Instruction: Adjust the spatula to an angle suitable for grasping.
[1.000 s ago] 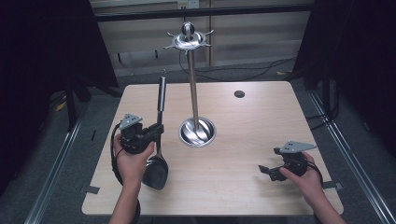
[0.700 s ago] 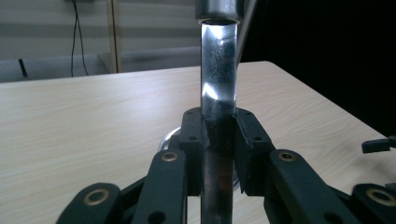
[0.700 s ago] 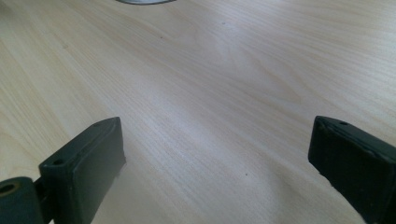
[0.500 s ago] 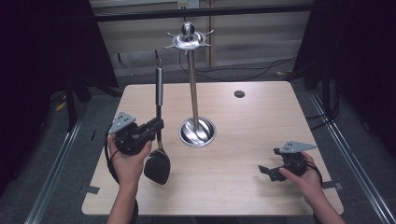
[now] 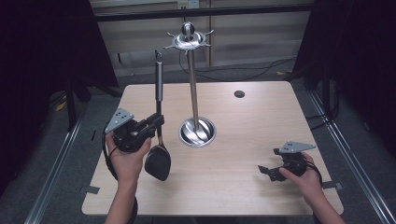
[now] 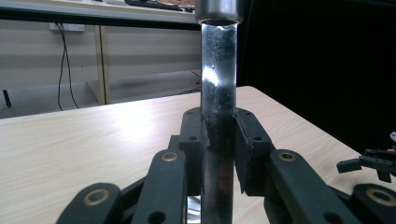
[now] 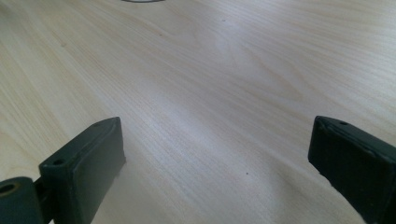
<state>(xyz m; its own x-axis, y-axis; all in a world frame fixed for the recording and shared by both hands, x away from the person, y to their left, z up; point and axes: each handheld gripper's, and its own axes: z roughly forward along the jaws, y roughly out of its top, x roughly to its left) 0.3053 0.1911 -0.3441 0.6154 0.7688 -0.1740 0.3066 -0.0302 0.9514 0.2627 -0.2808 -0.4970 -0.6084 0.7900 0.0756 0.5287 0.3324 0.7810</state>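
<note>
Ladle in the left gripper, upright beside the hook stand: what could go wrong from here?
The left gripper clamps the ladle low on its smooth metal handle, so it might slip or pivot between the pads. The handle's top sits close to the stand and its hooks; a swing could knock the stand. The right gripper rests open on the table, too far away to steady anything.

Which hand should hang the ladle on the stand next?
Left. The left gripper is shut on the ladle, held upright beside the stand. The right gripper sits open, low near the table's front edge.
</note>
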